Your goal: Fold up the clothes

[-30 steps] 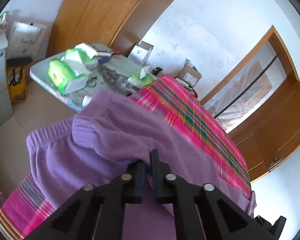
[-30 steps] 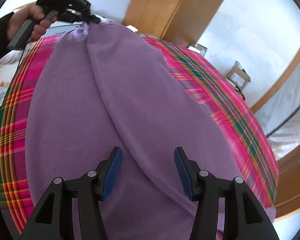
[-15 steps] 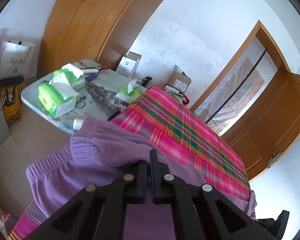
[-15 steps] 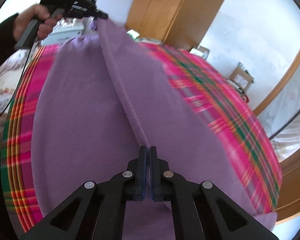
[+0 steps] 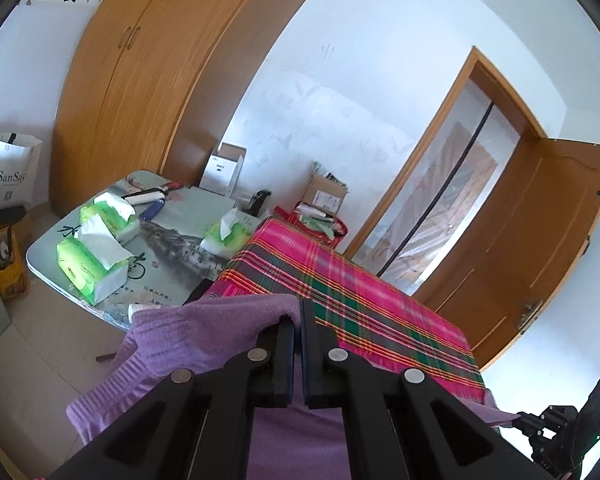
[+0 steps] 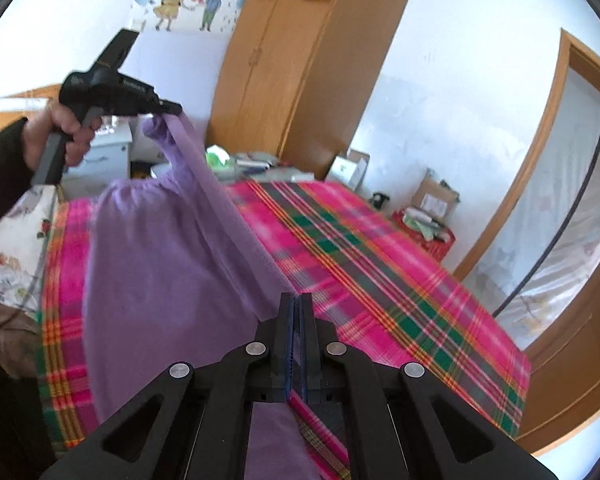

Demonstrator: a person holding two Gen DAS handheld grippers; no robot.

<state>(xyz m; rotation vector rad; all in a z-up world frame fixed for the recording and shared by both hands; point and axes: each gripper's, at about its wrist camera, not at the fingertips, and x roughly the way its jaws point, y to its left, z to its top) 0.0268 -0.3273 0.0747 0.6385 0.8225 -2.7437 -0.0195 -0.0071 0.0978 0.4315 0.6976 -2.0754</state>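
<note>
We hold the purple garment (image 6: pixel 160 272) by one long edge, lifted off the plaid-covered bed (image 6: pixel 380 264). Our left claw (image 5: pixel 301 312) is clamped on the ribbed end, and our right claw (image 6: pixel 299 304) is pinched shut on the same edge further along, so that edge runs taut between them while the rest of the cloth hangs down onto the bed.

The risks we see:
- The right claw seems to have a strip of the plaid cover caught below its fingers; carrying on could drag the cover along.
- If our hands drift apart, the knit could slip out of either pinch.
- If one hand drops lower, the fold lands crooked.
</note>
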